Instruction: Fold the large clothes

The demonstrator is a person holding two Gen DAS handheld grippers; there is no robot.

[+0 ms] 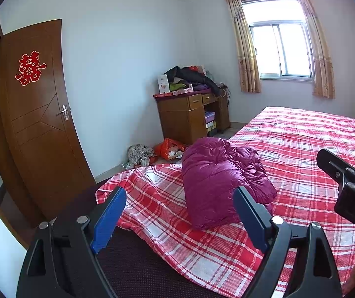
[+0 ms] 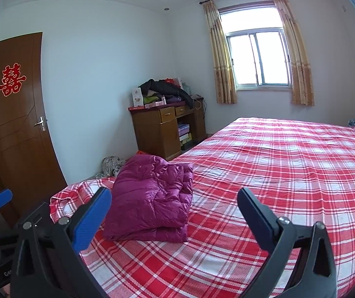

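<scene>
- L gripper (image 1: 179,219): jaws wide apart, holding nothing, touching nothing; hangs above bed (image 1: 301,149) near its corner.
- R gripper (image 2: 175,219): jaws wide apart too, empty, above the bed.
- Jacket (image 2: 152,198): purple, puffy, folded into a bundle, lies on plaid sheet near bed corner, ahead of both grippers, apart from them.
- Door (image 1: 36,114) w/ red sign on the left.

Home bedroom: big bed (image 2: 289,173) with red plaid sheet, curtained window (image 2: 258,57), wooden door (image 1: 36,114) with red double-happiness decal (image 1: 29,68), cluttered wooden desk (image 2: 167,129) in corner.
</scene>
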